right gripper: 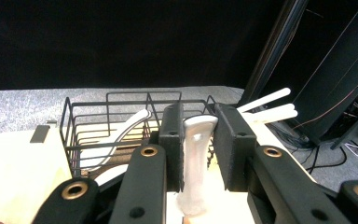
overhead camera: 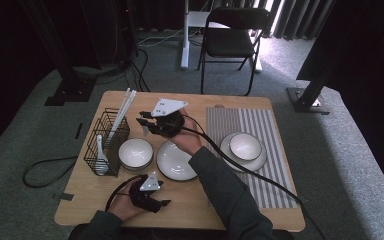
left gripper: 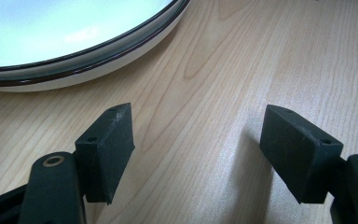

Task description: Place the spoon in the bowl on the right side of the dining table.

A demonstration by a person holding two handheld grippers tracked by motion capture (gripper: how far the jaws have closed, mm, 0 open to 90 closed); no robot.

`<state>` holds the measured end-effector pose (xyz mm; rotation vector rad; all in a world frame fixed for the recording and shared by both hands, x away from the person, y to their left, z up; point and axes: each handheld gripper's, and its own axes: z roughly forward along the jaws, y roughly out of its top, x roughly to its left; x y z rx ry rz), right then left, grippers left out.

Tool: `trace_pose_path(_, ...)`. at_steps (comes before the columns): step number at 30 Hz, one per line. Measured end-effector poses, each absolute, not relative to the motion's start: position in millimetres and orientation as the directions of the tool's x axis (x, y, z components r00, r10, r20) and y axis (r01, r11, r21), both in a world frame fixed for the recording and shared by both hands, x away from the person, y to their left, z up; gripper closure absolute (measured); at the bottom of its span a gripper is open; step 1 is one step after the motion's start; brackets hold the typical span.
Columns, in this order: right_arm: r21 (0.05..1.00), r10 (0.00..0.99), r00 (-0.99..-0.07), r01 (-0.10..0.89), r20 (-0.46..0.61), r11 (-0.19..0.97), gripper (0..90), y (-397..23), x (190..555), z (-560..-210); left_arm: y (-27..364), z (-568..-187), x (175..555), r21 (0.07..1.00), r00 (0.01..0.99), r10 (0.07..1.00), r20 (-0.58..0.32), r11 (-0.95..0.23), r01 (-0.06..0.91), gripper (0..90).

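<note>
Right gripper: jaws clamped on the handle of a white ceramic spoon, which stands upright between the pads, raised above the table between the wire basket and the plate.
Left gripper: jaws spread, nothing between them, low over the bare wooden table at its near edge.
Wire basket: black, on the left of the table; a second white spoon leans inside, white chopsticks stick out past its rim.
Plate: white with a dark rim, just ahead of the left gripper.
Bowl: white, between basket and plate.
Striped placemat: to the right, bearing what looks like a bowl on a plate.
</note>
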<state>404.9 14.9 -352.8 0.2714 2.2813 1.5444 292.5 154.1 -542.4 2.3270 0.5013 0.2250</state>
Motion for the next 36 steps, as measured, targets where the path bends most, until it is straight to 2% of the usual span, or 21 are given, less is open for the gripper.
trace_pose_path(36, 0.935, 0.466, -0.867, 0.002, -0.175, 0.354, 73.9, -43, 412, -360, 154, -543, 293, 0.699, 0.909, 0.416, 0.017, -0.655, 0.286, 26.3)
